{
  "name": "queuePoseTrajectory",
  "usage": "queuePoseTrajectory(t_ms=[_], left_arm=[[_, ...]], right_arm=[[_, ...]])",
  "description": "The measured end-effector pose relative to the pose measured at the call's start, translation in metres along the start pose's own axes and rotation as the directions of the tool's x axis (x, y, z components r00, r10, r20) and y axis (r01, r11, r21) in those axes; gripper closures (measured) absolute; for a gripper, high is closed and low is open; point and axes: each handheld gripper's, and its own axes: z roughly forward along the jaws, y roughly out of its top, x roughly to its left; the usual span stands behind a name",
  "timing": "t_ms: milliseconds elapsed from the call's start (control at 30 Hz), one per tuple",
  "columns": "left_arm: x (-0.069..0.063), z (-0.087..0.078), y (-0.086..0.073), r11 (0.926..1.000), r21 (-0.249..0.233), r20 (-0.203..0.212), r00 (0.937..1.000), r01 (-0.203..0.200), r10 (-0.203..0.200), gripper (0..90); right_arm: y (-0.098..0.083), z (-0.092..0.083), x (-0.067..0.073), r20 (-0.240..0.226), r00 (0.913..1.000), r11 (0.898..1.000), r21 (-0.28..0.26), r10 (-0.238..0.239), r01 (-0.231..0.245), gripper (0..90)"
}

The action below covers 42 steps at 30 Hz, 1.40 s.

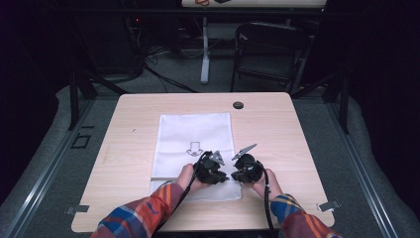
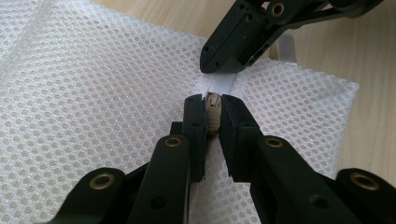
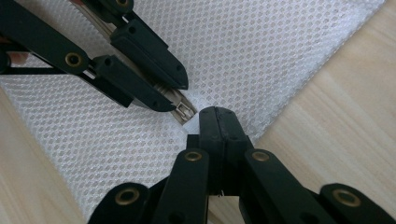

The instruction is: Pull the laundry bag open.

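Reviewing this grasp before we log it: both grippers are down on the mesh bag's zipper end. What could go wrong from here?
1. The left gripper pinches only the small zipper pull; it may slip out when tugged.
2. The right gripper is shut on the mesh bag beside the pull; thin mesh could slide free or snag.
3. The jaw tips nearly touch, so they may collide.

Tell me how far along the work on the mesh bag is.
Done: both grips look set. The left gripper pinches the zipper pull; the right gripper is shut on the mesh bag beside it. Left: sliding the zipper; whether it is opening or closing is unclear.
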Motion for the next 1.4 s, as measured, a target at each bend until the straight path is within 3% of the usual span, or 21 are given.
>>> queuePoseTrajectory(t_ms=[200,233,567,767,967,1033,1167,1400], left_arm=[[-0.0008,0.0029,0.0011,0.9997,-0.024,0.009,0.9999,0.009,-0.009,80.7],[-0.0012,0.0033,0.0018,0.9999,-0.013,-0.005,1.0000,0.004,-0.004,80.6],[-0.0018,0.0066,0.0022,0.9999,-0.012,-0.001,1.0000,-0.009,0.009,81.5],[-0.0013,0.0062,0.0006,0.9997,-0.023,-0.009,0.9999,0.005,-0.006,81.7],[-0.0033,0.0060,0.0009,0.9998,-0.020,-0.022,0.9997,-0.005,0.004,81.9],[-0.0031,0.0054,-0.0004,0.9996,-0.026,-0.018,0.9998,0.008,-0.008,81.9],[-0.0034,0.0045,-0.0007,0.9997,-0.024,-0.018,0.9998,-0.008,0.007,82.1],[-0.0015,0.0011,-0.0030,0.9999,-0.016,-0.026,0.9997,-0.005,0.004,82.2]], right_arm=[[-0.0002,-0.0001,0.0005,0.001,1.0000,1.000,-0.001,0.007,-0.007,90.0],[-0.0001,-0.0002,0.0003,-0.001,1.0000,1.000,0.001,0.005,-0.005,90.0],[-0.0006,-0.0002,0.0011,0.005,1.0000,1.000,-0.002,0.005,-0.005,90.0],[-0.0053,0.0009,0.0040,0.018,0.9998,0.999,-0.050,0.012,-0.011,90.0],[-0.0052,0.0006,0.0032,0.010,0.9999,0.999,-0.045,0.004,-0.004,90.0],[-0.0041,0.0003,0.0042,0.025,0.9996,0.999,-0.032,-0.010,0.011,90.0],[-0.0031,0.0007,0.0067,0.035,0.9992,0.999,-0.028,-0.022,0.023,90.0],[-0.0036,0.0004,0.0063,0.044,0.9988,0.999,-0.024,-0.021,0.022,90.0]])
